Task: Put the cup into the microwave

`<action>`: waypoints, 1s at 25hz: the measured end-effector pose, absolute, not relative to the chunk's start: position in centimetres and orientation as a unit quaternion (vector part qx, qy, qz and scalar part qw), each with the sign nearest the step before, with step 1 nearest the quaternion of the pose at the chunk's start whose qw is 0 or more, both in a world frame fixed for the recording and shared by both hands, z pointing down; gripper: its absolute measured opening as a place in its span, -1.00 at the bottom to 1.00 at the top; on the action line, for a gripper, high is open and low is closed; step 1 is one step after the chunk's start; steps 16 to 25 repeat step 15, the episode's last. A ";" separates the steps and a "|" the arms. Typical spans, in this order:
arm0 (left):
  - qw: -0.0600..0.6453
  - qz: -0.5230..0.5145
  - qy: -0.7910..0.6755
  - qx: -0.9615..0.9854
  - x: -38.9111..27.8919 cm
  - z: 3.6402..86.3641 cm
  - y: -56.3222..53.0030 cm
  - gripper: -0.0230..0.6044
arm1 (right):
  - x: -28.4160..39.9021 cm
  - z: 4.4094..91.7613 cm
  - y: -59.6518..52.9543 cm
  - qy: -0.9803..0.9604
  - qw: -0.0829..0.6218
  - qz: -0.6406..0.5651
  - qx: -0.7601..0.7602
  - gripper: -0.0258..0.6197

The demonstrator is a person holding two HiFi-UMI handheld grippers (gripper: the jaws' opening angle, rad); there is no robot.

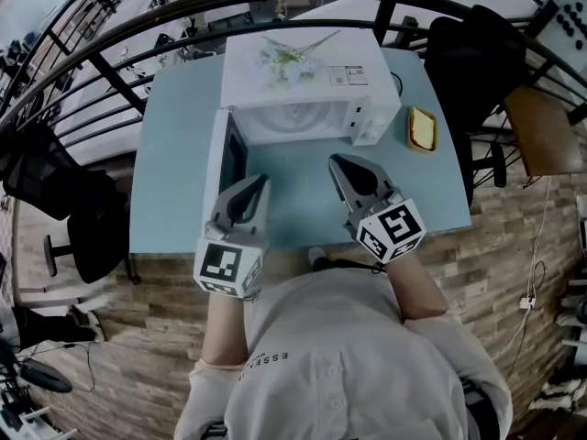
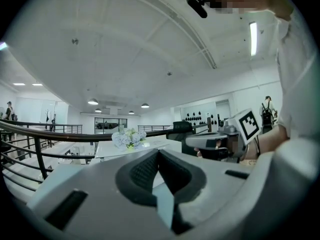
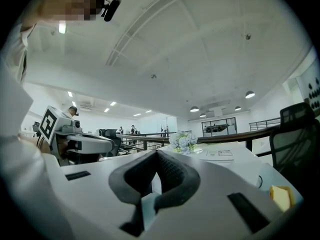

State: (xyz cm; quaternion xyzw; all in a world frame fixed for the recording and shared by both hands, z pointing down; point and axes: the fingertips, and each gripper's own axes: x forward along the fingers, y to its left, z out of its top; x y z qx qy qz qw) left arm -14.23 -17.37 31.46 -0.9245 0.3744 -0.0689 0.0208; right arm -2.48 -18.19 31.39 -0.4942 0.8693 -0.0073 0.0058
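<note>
The white microwave [image 1: 307,76] stands at the back of the light blue table [image 1: 179,200], its door [image 1: 217,159] swung open to the left. Its cavity [image 1: 289,117] looks pale, and I cannot tell what is inside. No cup shows in any view. My left gripper [image 1: 260,183] and right gripper [image 1: 337,161] hover side by side over the table's near half, both pointing at the microwave. In the left gripper view the left gripper [image 2: 159,151] is shut and holds nothing. The right gripper [image 3: 156,151] is likewise shut and empty in its own view.
A bunch of pale flowers [image 1: 284,55] lies on top of the microwave. A yellow object in a small dish [image 1: 422,128] sits right of it. A black railing [image 1: 119,81] curves behind the table. Black chairs [image 1: 468,53] stand at the right and left [image 1: 83,218].
</note>
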 end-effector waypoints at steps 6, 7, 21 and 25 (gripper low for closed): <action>0.015 -0.062 0.376 -0.924 -14.9 31.6 -17.3 -0.92 | -3.4 31.6 -18.1 0.874 -0.001 -0.007 -0.487 -0.88; 0.014 -0.060 0.378 -0.924 -15.0 31.6 -17.4 -0.92 | -3.4 31.6 -18.2 0.874 -0.002 -0.006 -0.486 -0.88; 0.010 -0.052 0.378 -0.924 -15.3 31.6 -17.1 -0.92 | -3.5 31.6 -18.1 0.868 -0.005 -0.003 -0.496 -0.88; 0.010 -0.052 0.378 -0.924 -15.3 31.6 -17.1 -0.92 | -3.5 31.6 -18.1 0.868 -0.005 -0.003 -0.496 -0.88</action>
